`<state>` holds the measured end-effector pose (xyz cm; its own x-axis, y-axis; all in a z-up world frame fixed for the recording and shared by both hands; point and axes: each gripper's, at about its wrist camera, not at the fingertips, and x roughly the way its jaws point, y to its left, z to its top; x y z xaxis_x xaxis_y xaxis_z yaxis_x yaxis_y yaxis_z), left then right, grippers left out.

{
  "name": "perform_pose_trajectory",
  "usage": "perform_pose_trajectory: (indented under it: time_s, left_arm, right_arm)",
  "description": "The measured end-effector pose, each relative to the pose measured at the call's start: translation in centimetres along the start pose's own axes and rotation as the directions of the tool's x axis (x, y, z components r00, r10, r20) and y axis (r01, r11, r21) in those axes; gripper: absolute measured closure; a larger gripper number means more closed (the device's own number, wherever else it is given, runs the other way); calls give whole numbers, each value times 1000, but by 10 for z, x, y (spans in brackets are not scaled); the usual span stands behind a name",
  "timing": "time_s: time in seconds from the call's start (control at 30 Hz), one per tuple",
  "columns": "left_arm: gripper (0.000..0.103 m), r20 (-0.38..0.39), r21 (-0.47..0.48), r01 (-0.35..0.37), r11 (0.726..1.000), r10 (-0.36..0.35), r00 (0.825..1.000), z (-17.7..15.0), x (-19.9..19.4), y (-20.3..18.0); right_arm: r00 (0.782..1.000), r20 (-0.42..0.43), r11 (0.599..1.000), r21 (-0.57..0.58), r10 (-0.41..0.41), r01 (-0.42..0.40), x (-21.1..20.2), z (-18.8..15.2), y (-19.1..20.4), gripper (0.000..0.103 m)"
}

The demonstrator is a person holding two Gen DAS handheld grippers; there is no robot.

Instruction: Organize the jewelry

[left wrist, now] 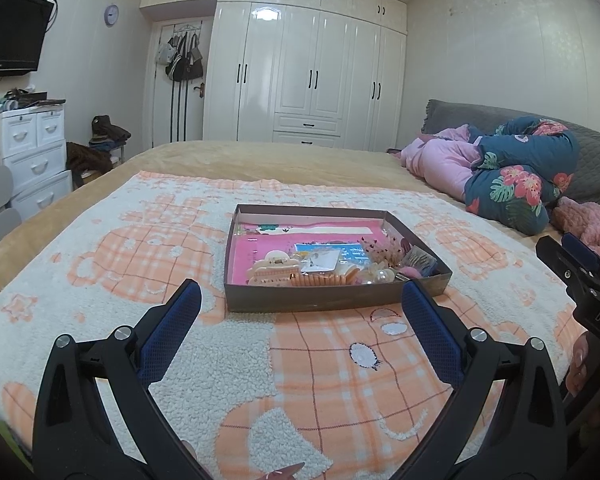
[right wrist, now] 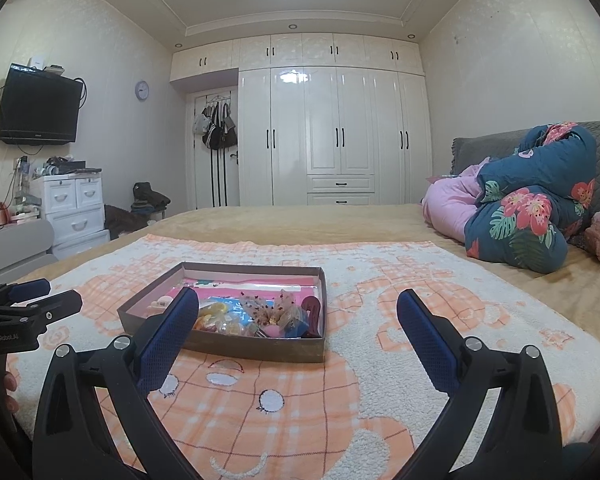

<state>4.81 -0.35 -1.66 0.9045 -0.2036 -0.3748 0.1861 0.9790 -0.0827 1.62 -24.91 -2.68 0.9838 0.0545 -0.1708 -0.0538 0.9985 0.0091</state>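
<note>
Left wrist view: my left gripper [left wrist: 300, 300] stands wide open at lower centre, its blue pads [left wrist: 180, 312] gripping nothing and hanging above the blanket [left wrist: 100, 280]. Between and just beyond the fingertips, mid-frame, sits the shallow cardboard box [left wrist: 328, 300] holding the jewelry and hair clips [left wrist: 276, 270], piled toward its near wall. The far half of its pink floor is mostly bare.

At the right edge of that view I see my right gripper [left wrist: 580, 264] from the side; its spread is unclear there.

Right wrist view shows the right gripper [right wrist: 298, 304] equally wide open, holding nothing. Its left-hand pad overlaps the box [right wrist: 260, 350] in the frame; I cannot tell whether they touch. Open blanket [right wrist: 380, 280] lies right of the box. The folded quilt [right wrist: 532, 208] sits well apart at the right of the frame.
</note>
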Motion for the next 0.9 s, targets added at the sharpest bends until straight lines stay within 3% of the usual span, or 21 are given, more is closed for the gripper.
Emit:
perform_pose_trajectory:
  time_s: [0.9]
  left_arm:
    - [11,-1,3,-6,1000,6,1000,0,1,1]
  right_arm:
    - [1000,-4,1000,0,-5,5,0,-4,-3,6]
